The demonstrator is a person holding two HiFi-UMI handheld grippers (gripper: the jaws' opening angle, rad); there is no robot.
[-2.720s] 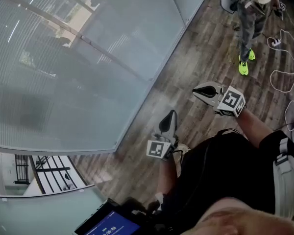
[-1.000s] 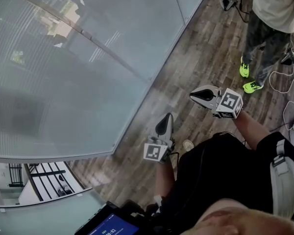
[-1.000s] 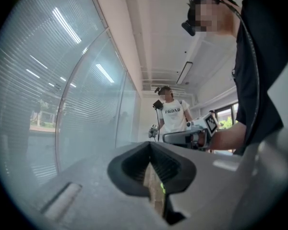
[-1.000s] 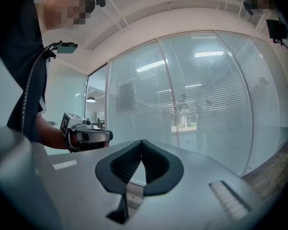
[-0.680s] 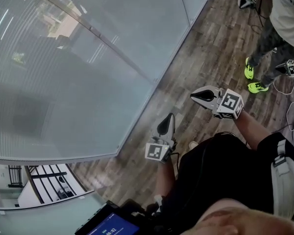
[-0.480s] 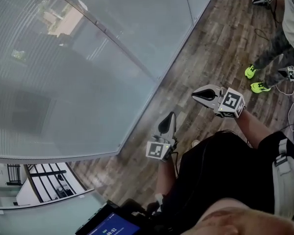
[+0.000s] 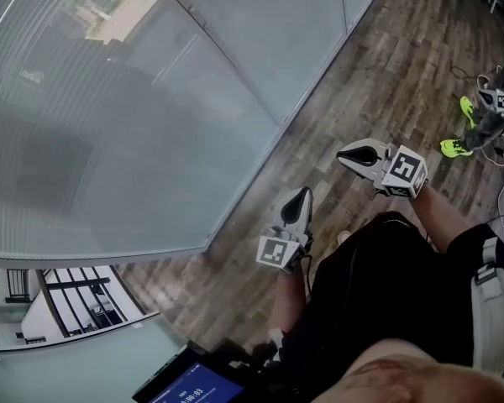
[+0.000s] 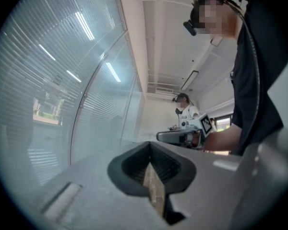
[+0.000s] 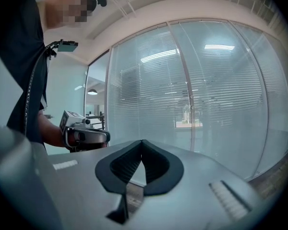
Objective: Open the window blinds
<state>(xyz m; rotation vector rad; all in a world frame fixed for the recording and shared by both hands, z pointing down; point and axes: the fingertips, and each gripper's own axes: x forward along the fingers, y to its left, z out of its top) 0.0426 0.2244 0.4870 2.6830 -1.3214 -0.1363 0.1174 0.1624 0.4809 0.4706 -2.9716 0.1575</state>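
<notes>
1. A glass wall (image 7: 260, 49) fills the upper left of the head view. The window blinds (image 7: 109, 116) hang shut behind its panes, with their slats running horizontally.
2. The left gripper (image 7: 299, 201) hovers over the wooden floor (image 7: 378, 65). Its jaws are pressed together with nothing between them.
3. The right gripper (image 7: 355, 153) is also empty, its jaws closed on themselves and pointing toward the glass.
4. The relation that matters: in the head view the blinds lie to the left of both grippers. The left gripper is the nearer one, by the foot of the wall, and neither gripper touches the wall.
5. From the right gripper view the slats sit straight ahead of the jaws. From the left gripper view they sweep past on the left.
6. No cord, wand or switch shows in any view, so where the blinds are worked from cannot be told. Finding that control is probably the step in hand.
7. No containers are in view. A second person (image 7: 485, 124) stands well apart at the right edge, and a lit screen (image 7: 189, 389) sits at the bottom.
</notes>
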